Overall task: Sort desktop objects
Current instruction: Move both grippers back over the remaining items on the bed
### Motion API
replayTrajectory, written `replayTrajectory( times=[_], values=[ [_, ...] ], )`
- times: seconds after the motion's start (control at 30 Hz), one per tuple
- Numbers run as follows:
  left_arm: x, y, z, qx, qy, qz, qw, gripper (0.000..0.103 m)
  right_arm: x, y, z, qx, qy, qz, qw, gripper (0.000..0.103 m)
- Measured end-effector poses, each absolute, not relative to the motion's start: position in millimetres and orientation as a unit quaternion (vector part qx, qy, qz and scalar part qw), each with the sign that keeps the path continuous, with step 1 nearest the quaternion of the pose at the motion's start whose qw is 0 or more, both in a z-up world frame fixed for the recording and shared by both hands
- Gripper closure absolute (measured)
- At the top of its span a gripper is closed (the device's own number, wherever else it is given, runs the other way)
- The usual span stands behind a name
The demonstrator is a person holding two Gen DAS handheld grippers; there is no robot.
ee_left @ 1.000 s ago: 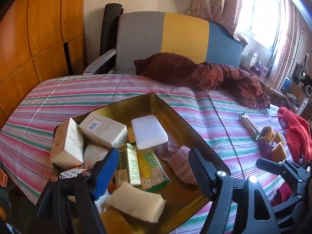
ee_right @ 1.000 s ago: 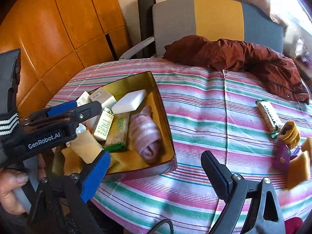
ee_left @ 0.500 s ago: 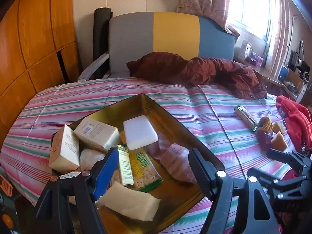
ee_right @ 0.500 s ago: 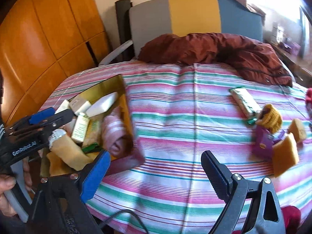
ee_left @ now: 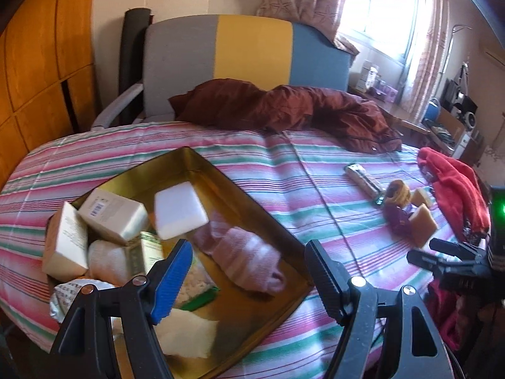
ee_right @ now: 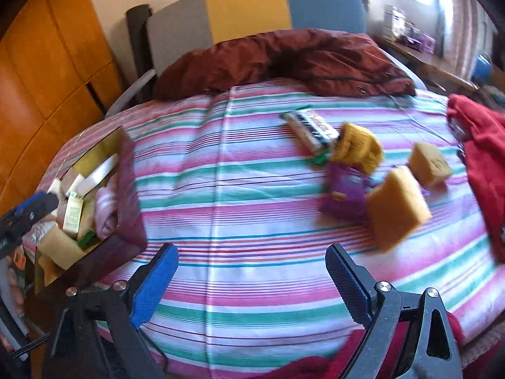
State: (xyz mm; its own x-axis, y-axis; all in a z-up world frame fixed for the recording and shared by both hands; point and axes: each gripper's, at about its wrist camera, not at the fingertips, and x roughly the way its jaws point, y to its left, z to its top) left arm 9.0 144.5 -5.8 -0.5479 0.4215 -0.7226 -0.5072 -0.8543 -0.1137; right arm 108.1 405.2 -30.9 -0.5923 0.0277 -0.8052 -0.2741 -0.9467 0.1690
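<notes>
A gold tin tray (ee_left: 249, 189) on the striped tablecloth holds white boxes (ee_left: 113, 210), a white block (ee_left: 180, 210), a pink sock (ee_left: 243, 259), cracker packets and a sponge. My left gripper (ee_left: 249, 271) hovers open over the tray's near end, nothing between its fingers. My right gripper (ee_right: 252, 281) is open and empty above bare cloth. Ahead of it to the right lie a yellow sponge (ee_right: 397, 208), a second sponge (ee_right: 429, 164), a purple item (ee_right: 344, 189), a mustard knit piece (ee_right: 356, 145) and a green snack packet (ee_right: 309, 126). The tray (ee_right: 126, 189) sits at that view's left.
A maroon jacket (ee_left: 284, 107) lies across the table's far side, before a grey, yellow and blue chair (ee_left: 249, 50). Red cloth (ee_left: 454, 186) is heaped at the right edge. Wooden panels (ee_right: 47, 79) stand at the left.
The right gripper swung rightward from beside the tray toward the loose items, which now look larger. The left gripper drifted slightly over the tray. Both kept their jaws apart.
</notes>
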Motion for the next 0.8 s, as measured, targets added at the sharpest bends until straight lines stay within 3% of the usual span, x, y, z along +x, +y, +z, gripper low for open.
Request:
replayTrajectory(
  times=[0.33, 0.63, 0.8],
  values=[
    [5, 158, -7, -0.398, 0.071, 0.875, 0.266, 0.028, 144, 496, -13, -0.424, 0.208, 0.866, 0.166, 0.008],
    [9, 173, -7, -0.403, 0.078, 0.865, 0.290, 0.028, 131, 555, -34, -0.438, 0.234, 0.848, 0.186, 0.007],
    [12, 193, -4, -0.398, 0.083, 0.856, 0.319, 0.028, 118, 558, -45, -0.445, 0.220, 0.851, 0.173, 0.029]
  ],
)
